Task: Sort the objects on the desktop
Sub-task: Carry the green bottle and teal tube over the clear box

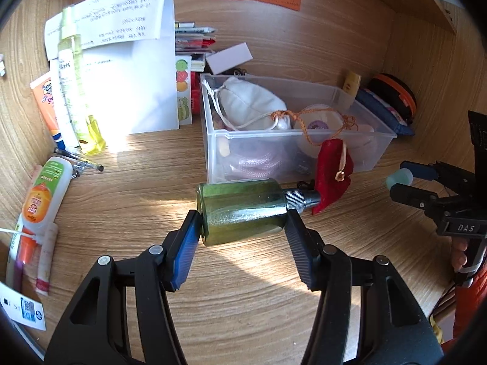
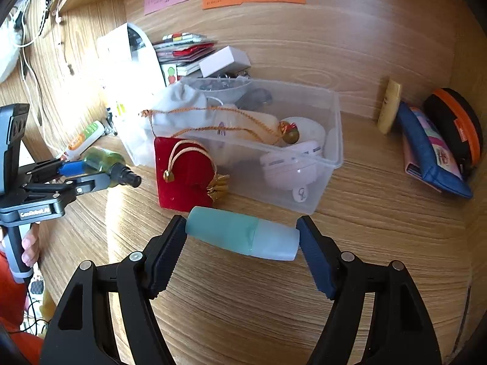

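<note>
My left gripper [image 1: 243, 222] is shut on a dark green bottle [image 1: 243, 210] with a black nozzle, held sideways by its two ends above the wooden desk; both show in the right wrist view, the gripper [image 2: 88, 170] and the bottle [image 2: 103, 159]. My right gripper [image 2: 242, 237] is shut on a teal tube [image 2: 240, 232], held sideways by its ends; in the left wrist view the gripper [image 1: 398, 181] shows at the right with the tube's end [image 1: 400, 178]. A clear plastic bin [image 2: 316, 182] holds pouches and round items. A red velvet pouch [image 2: 182, 176] leans on its front.
Bottles and tubes crowd the left side: a yellow spray bottle [image 1: 73, 70], an orange-label bottle [image 1: 42, 194]. White paper [image 1: 131, 70] and a white box [image 1: 228, 57] stand behind. A blue pouch [image 2: 429, 149], an orange-black case [image 2: 456, 124] and a yellow item [image 2: 389, 106] lie right of the bin.
</note>
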